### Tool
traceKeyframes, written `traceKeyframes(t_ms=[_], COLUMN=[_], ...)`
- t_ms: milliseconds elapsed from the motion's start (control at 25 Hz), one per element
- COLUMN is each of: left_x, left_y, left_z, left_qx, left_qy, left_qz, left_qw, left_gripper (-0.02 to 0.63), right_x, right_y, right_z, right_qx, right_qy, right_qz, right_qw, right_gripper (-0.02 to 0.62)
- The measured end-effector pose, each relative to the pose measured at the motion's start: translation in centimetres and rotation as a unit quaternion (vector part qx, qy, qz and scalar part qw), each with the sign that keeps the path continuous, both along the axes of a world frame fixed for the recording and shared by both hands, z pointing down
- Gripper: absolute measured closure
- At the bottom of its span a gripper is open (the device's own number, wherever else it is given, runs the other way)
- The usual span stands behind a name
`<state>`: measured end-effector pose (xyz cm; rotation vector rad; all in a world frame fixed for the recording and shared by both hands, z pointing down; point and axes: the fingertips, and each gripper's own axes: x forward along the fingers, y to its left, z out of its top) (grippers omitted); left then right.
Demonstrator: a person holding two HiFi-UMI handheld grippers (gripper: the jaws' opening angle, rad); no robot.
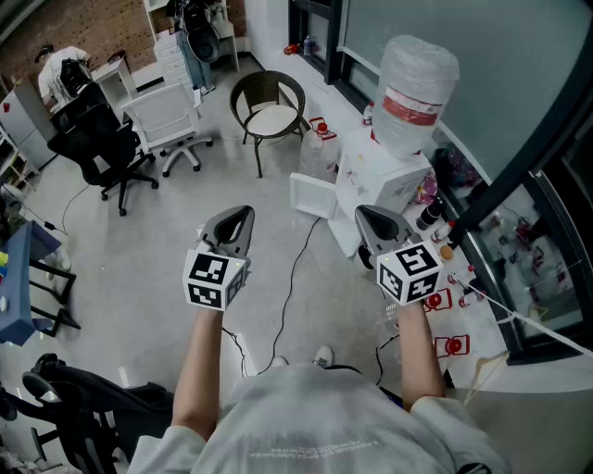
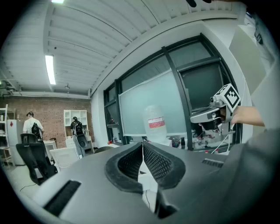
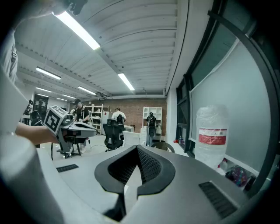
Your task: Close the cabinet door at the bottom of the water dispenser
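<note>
Door: cabinet door (image 1: 311, 196) stood open, low on the water dispenser (image 1: 394, 180), on the floor by the window | Fingers: left gripper (image 1: 236, 222) and right gripper (image 1: 375, 222) both squeezed together, holding nothing | Feel: likely light, stiff, swings easily; push its free edge.

An open-plan office: a black swivel chair (image 1: 100, 148) and white swivel chair (image 1: 167, 113) on a grey floor (image 1: 139, 268), white shelving (image 3: 158, 111) against a brick wall (image 3: 133, 112), ceiling strip lights (image 3: 78, 29), and a water dispenser (image 1: 389, 180) beside glass partitions (image 1: 445, 28).
</note>
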<state>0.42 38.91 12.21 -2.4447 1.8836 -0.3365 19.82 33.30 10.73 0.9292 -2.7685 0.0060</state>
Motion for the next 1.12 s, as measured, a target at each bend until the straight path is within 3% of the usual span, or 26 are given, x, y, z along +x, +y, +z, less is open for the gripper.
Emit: traceKeyframes(t_ms=[640,1120], left_x=[-7.5,-11.1], left_y=[2.2,-4.1], left_z=[0.7,4.3], left_qx=[0.002,-0.025], left_qy=[-0.027,-0.004], left_qz=[0.039,0.035], left_qw=[0.9989,0.9991], left_gripper=[0.586,0.586], right_x=[-6.7,-10.5], right_y=[2.0,-5.0], right_z=[0.6,3.5], right_qx=[0.007,0.004], right_qy=[-0.011,0.035], right_qz=[0.041,0.034], right_qw=[0.999,0.999], right_gripper=[0.568,0.568])
